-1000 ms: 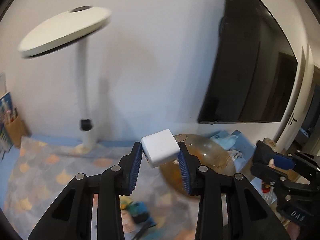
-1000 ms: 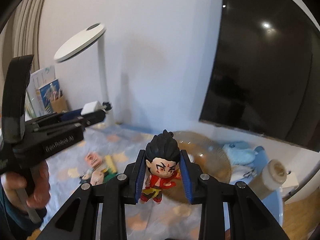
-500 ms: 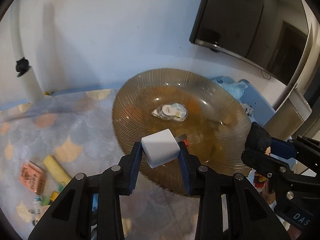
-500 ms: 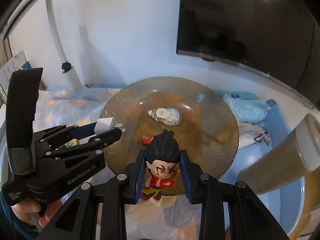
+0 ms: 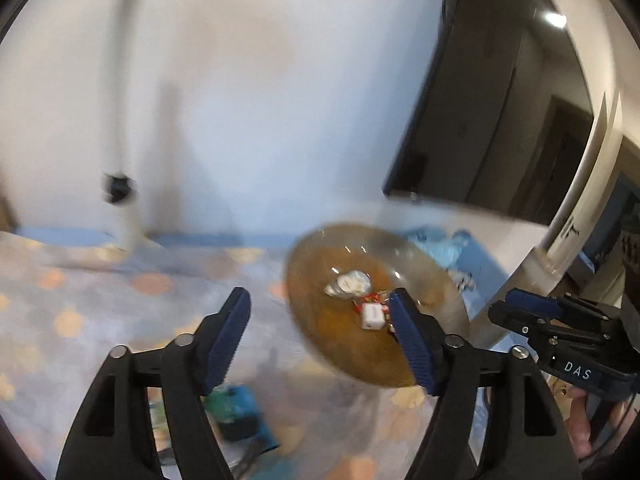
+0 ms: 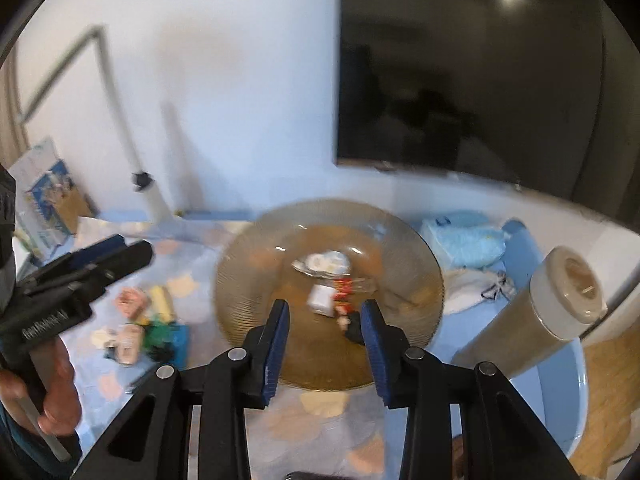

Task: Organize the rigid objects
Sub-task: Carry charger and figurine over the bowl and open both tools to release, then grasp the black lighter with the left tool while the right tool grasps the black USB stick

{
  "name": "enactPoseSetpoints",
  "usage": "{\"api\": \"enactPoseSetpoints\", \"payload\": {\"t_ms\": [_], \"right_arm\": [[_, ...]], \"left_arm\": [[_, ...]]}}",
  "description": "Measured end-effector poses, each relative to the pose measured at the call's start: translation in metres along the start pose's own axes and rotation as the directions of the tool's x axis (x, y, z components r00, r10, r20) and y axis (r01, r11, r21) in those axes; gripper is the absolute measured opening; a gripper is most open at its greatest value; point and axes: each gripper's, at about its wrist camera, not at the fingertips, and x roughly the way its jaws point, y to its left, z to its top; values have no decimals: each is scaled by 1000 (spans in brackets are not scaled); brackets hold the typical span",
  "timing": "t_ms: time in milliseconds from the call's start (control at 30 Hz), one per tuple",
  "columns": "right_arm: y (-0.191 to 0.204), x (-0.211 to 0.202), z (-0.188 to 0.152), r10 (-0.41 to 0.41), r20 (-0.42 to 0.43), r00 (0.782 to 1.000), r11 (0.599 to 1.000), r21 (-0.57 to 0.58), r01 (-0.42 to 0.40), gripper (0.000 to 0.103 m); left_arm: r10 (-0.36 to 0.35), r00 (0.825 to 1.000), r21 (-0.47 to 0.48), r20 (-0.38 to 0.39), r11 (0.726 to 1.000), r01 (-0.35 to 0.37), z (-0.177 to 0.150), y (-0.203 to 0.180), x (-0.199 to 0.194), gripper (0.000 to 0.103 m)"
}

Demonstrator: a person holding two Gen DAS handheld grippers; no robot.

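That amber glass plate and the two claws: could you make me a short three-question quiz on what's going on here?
1. True or false: the left claw is open and holds nothing.
2. Where does the white charger cube lie?
A. on the amber glass plate
B. beside the blue tissue pack
C. between the right claw's fingers
3. Fill in: the toy figurine lies on the ____, just beyond the right claw.

Key: 1 true; 2 A; 3 plate.

Both wrist views angled down, near; share amber plate (image 5: 432, 280) (image 6: 248, 264).
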Motion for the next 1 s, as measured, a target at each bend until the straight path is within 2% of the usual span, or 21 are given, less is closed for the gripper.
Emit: {"api": "enactPoseSetpoints", "payload": {"t_ms": [100,233,300,333,433,500,567,733,833,1000], "right_arm": [[32,-25,-5,34,41,999,999,-37,-33,54],[80,-37,-18,103,57,993,991,-95,-97,55],[100,-31,-32,141,51,989,986,-93,-135,56],[111,-21,-43,162,39,986,984,-83,-159,62],[129,19,-85,184,3,983,982,-30,-184,62],[134,47,-111,214,-40,976,977,26,-213,62],[135,68,-132,249,-72,966,967,70,-245,62],[145,85,-149,219,-91,971,976,32,-217,62],[146,88,-150,217,-95,972,976,29,-215,62],[143,88,-149,221,-118,968,975,53,-217,62]], "left_arm": [[62,996,-12,68,998,-61,-4,26,-48,76],[165,982,-58,91,985,-160,-23,68,-88,76],[219,973,-88,72,973,-212,-40,92,-96,76],[241,969,-101,56,967,-235,-51,103,-96,76],[322,947,-124,-13,939,-321,-88,135,-82,76],[351,934,-116,-61,927,-356,-113,152,-68,76],[352,932,-115,-91,926,-361,-133,163,-58,76],[379,921,-105,-94,916,-387,-154,167,-43,76],[384,921,-89,-64,917,-389,-154,164,-46,76],[344,934,-53,-99,935,-350,-154,160,-41,76]]}}
